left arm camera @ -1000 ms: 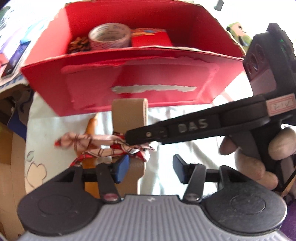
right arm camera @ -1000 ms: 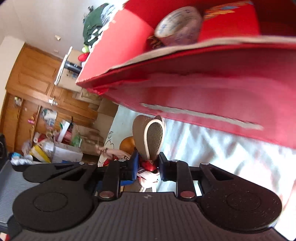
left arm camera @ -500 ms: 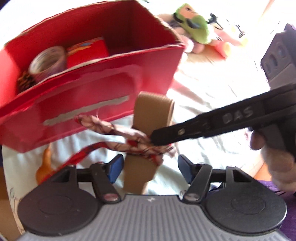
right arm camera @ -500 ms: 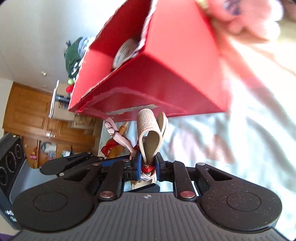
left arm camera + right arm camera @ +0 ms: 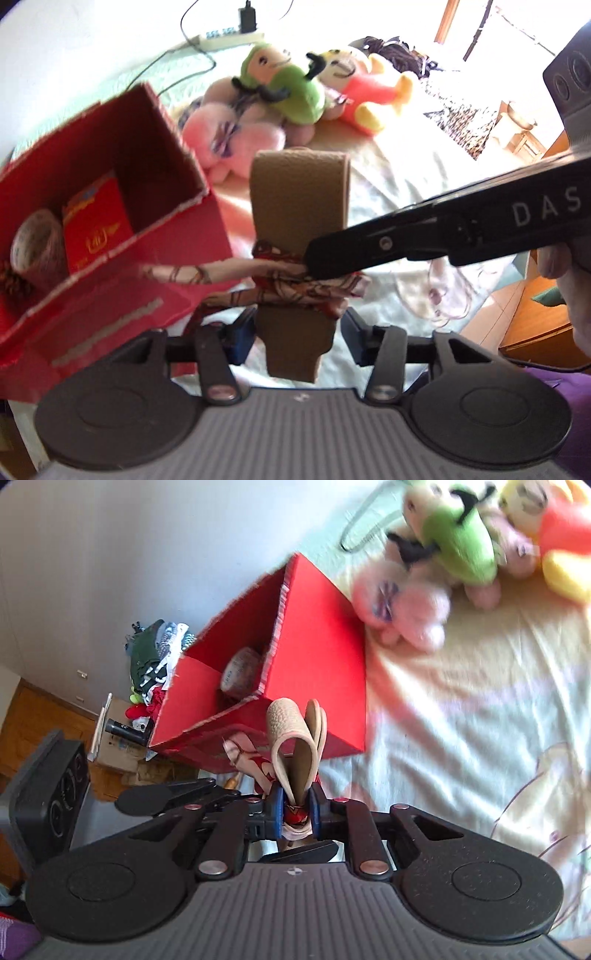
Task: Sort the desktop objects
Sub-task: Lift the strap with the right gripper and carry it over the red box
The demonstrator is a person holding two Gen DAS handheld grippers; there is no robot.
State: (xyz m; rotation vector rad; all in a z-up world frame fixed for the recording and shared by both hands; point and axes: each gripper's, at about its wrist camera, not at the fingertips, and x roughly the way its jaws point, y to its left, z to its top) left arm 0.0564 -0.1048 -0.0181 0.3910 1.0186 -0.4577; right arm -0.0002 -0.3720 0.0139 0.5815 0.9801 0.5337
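Observation:
A folded tan leather strap [image 5: 299, 206] with a red-and-white patterned ribbon [image 5: 306, 284] tied round it hangs in the air. My right gripper [image 5: 294, 812] is shut on it at the ribbon; the strap [image 5: 291, 746] sticks up between its fingers. In the left wrist view the right gripper's black finger [image 5: 424, 236] comes in from the right and clamps the ribbon. My left gripper [image 5: 297, 334] is open, its fingers either side of the strap's lower end without touching. The red cardboard box [image 5: 122, 236] lies to the left, holding a tape roll [image 5: 33, 243] and a red packet [image 5: 96, 225].
Plush toys lie at the back on the light cloth: a green one [image 5: 284, 85], a red-and-yellow one [image 5: 365, 88] and a pink one [image 5: 229, 133]. A power strip [image 5: 229, 35] with cables lies behind. The red box [image 5: 295, 657] stands left of the toys [image 5: 454, 542].
Both grippers have swung right and risen with the strap; the red box has slid to the left of view and the plush toys have come into view.

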